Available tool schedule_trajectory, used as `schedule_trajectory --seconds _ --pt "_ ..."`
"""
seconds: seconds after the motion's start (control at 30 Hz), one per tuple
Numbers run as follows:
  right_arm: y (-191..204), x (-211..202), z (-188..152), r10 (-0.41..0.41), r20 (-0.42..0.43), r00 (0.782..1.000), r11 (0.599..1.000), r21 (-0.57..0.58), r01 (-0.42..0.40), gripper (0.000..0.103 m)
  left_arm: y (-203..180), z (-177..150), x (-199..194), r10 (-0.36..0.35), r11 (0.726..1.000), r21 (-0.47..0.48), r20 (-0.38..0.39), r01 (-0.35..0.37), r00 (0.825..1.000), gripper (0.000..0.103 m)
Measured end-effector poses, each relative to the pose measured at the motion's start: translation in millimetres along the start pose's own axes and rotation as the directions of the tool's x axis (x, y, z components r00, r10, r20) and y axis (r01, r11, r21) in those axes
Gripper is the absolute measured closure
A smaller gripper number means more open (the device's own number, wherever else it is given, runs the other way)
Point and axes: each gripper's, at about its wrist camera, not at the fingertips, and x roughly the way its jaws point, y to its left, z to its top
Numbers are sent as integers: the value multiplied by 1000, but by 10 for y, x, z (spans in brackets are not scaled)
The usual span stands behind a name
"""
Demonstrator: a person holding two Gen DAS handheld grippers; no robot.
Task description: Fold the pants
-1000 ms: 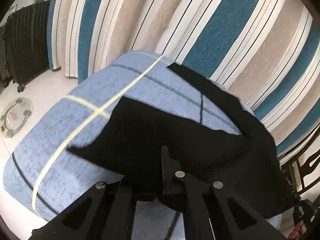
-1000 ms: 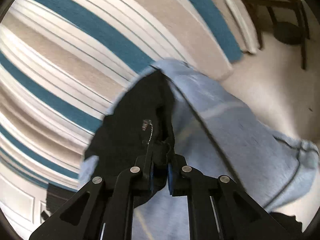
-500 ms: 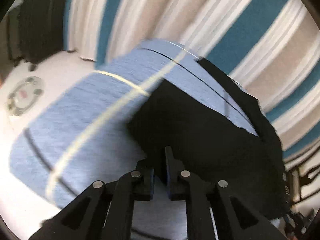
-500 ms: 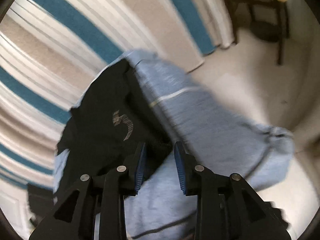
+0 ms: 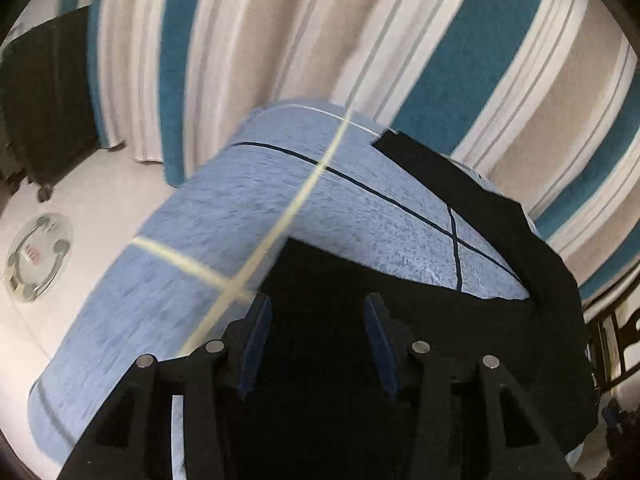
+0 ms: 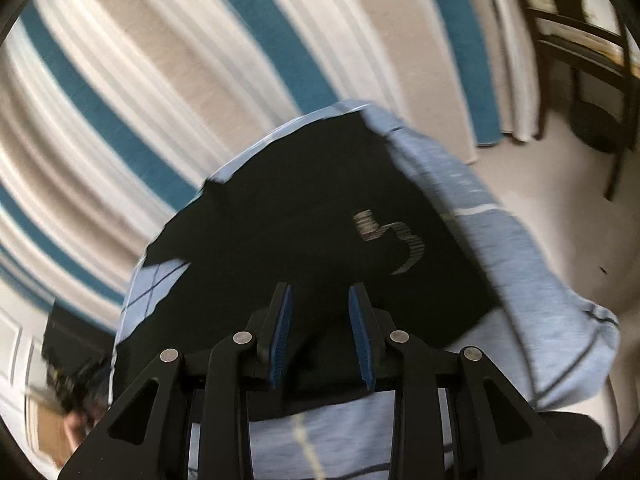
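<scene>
Left wrist view: left gripper (image 5: 316,326) wide open, empty, above black pants (image 5: 472,328) on the blue blanket (image 5: 248,216); right wrist view: right gripper (image 6: 320,320) likewise parted, empty; unpinned fold may spring back.

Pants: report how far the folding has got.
Done, by the look of it: the black pants lie doubled on the blue blanket, logo up, with one strip trailing along the far edge. In hand: nothing; the left gripper and the right gripper both hang open over the cloth. Left: probably tucking in that strip and another fold.
</scene>
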Motion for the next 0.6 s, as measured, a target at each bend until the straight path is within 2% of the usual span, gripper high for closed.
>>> schedule_trajectory --seconds 0.1,0.13,0.17,0.2,0.23,0.33,0.43,0.5,0.57,0.6 --pt "152 112 -60 30 -34 999 998 -46 -31 73 -53 44 165 36 999 18 -5 -36 999 53" --pt "181 141 -69 33 -43 999 998 -56 -35 73 -71 49 203 51 998 22 -7 -51 999 54" --pt "210 168 -78 35 -50 998 997 -67 -38 73 -92 46 220 75 996 38 -7 -75 997 61" --pt "222 183 -82 36 -56 998 997 -74 -40 73 -139 43 236 104 992 68 0 -104 995 88" --pt "241 220 -86 36 -65 997 996 -79 -42 72 -200 40 255 116 988 106 3 -116 993 99" --pt "295 312 -70 39 -76 996 995 -87 -46 72 -262 47 188 132 979 147 48 -138 990 100" --pt "322 325 -52 43 -67 997 994 -98 -49 73 -247 107 12 117 981 136 134 -135 984 100" --pt "351 347 -45 41 -64 997 993 -106 -48 73 -215 125 3 132 981 127 139 -150 981 102" --pt "377 373 -52 42 -69 997 993 -103 -49 72 -158 141 92 217 964 129 131 -234 967 102" --pt "383 375 -64 45 -70 996 993 -103 -53 72 -93 155 140 222 967 105 107 -233 969 102"
